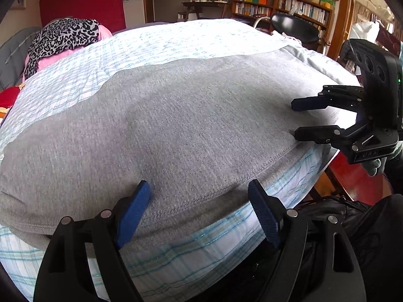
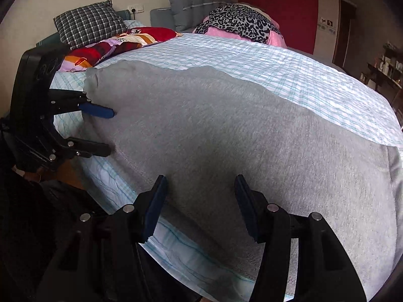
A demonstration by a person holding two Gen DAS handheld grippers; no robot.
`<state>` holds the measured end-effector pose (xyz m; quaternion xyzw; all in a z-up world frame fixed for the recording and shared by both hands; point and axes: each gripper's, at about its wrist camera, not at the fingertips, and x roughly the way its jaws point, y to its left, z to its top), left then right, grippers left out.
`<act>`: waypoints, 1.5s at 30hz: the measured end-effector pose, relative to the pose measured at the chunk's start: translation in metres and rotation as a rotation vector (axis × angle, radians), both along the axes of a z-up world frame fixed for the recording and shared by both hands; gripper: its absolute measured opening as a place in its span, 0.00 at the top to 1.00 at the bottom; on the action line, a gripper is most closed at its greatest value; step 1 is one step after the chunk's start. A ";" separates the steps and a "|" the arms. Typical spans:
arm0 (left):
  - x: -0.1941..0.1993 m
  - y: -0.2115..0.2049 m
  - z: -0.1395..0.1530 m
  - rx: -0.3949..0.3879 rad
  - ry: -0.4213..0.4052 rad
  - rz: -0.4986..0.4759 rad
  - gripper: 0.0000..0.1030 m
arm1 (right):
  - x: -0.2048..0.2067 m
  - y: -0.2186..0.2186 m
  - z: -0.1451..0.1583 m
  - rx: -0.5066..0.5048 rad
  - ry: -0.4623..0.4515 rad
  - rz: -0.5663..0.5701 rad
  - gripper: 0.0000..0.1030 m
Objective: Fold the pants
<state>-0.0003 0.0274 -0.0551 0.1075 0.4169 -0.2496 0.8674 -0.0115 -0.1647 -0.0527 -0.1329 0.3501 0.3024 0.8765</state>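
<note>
From the left wrist camera, grey pants [image 1: 189,115] lie spread flat across a bed [image 1: 176,37] with a pale blue checked sheet, reaching from the near edge well toward the middle. The left gripper [image 1: 199,188] sits low at the near edge with its fingers wide apart; one blue pad [image 1: 134,211] rests on the grey cloth and the other lies just past the stitched hem, over the sheet. Nothing is pinched between them. Off to the right, the right gripper [image 1: 293,118] reaches in from the side, fingers spread, tips at the pants' edge. A leopard-print cloth [image 1: 63,37] lies on something pink at the far corner, and a bookshelf [image 1: 279,5] stands against the back wall.

From the right wrist camera, the same pants [image 2: 226,138] fill most of the bed [image 2: 277,63], running lengthwise along the near side. The right gripper [image 2: 201,183] has its fingers parted over the cloth near the edge, gripping nothing. At the left, the left gripper [image 2: 112,130] comes in sideways, also open-fingered, tips touching the pants' end. A checked pillow [image 2: 90,22] and a red patterned cushion [image 2: 121,42] sit at the head.
</note>
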 end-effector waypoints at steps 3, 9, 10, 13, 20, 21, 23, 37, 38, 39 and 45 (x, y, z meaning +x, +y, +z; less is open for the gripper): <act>-0.006 0.004 0.000 -0.014 0.005 0.027 0.23 | -0.010 0.004 -0.006 -0.060 -0.054 0.034 0.43; -0.013 0.010 0.001 0.072 -0.068 0.089 0.23 | -0.015 0.008 -0.015 -0.113 -0.125 0.024 0.43; -0.011 0.012 0.001 0.083 -0.078 0.101 0.23 | -0.014 0.010 -0.015 -0.117 -0.134 0.019 0.43; -0.006 0.015 -0.001 0.106 -0.096 0.119 0.23 | -0.014 0.015 -0.016 -0.136 -0.163 0.015 0.43; -0.016 0.008 -0.010 0.189 -0.148 0.060 0.23 | -0.017 0.009 -0.015 -0.136 -0.169 0.041 0.47; -0.015 0.009 -0.011 0.186 -0.146 0.057 0.23 | -0.016 0.007 -0.015 -0.130 -0.167 0.037 0.47; -0.011 0.010 -0.011 0.175 -0.142 0.058 0.23 | -0.012 0.005 -0.016 -0.108 -0.161 0.025 0.47; -0.021 -0.001 0.003 0.179 -0.209 -0.038 0.86 | -0.022 -0.006 0.012 0.047 -0.119 0.047 0.91; -0.024 0.000 0.007 0.177 -0.217 -0.040 0.86 | -0.023 -0.005 0.012 0.048 -0.119 0.048 0.91; -0.026 0.000 0.009 0.179 -0.225 -0.045 0.87 | -0.025 -0.005 0.012 0.044 -0.116 0.050 0.92; -0.041 -0.004 -0.004 0.241 -0.212 -0.102 0.88 | -0.029 -0.002 -0.008 -0.001 -0.071 0.059 0.92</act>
